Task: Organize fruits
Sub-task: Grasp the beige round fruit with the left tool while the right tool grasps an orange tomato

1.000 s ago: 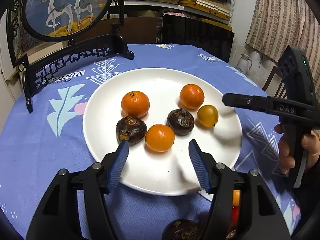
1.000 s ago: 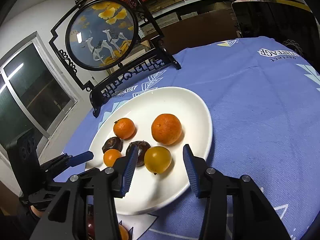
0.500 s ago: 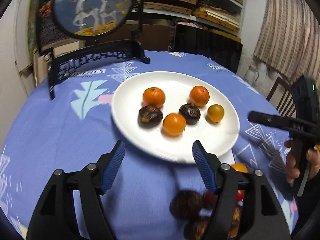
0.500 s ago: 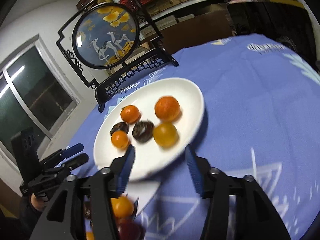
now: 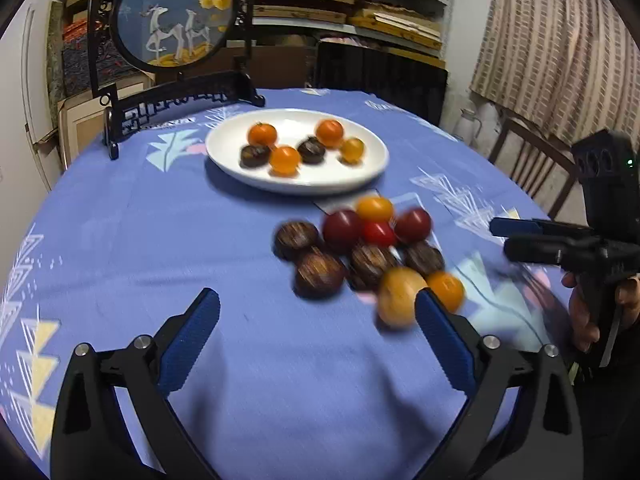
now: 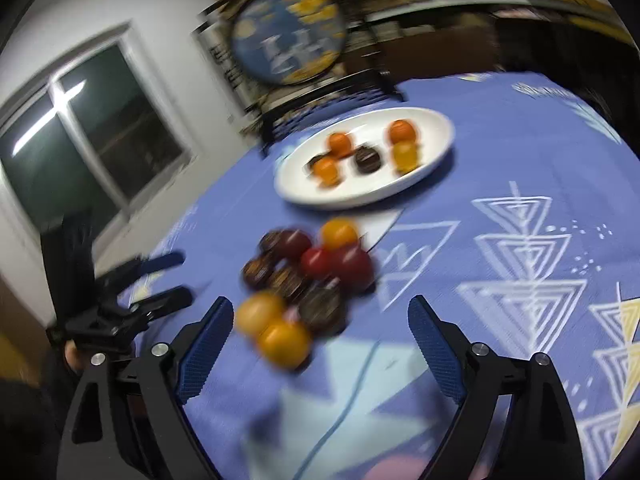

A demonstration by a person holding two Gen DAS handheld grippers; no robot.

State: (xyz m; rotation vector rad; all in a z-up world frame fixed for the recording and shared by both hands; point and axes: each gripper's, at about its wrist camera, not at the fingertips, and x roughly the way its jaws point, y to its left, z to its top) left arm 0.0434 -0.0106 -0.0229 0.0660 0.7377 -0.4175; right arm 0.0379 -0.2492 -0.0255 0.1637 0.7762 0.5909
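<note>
Left wrist view shows the left gripper (image 5: 318,314), jaws just spread wide and empty, over the blue patterned tablecloth (image 5: 160,248); the loose pile of orange, red and dark brown fruits (image 5: 360,248) lies ahead, with six more on the white round plate (image 5: 224,160). Only this view shows the striped curtain (image 5: 560,40). Right wrist view, blurred, shows the right gripper (image 6: 320,318), likewise just opened and empty, and alone shows the dark window (image 6: 92,128).
</note>
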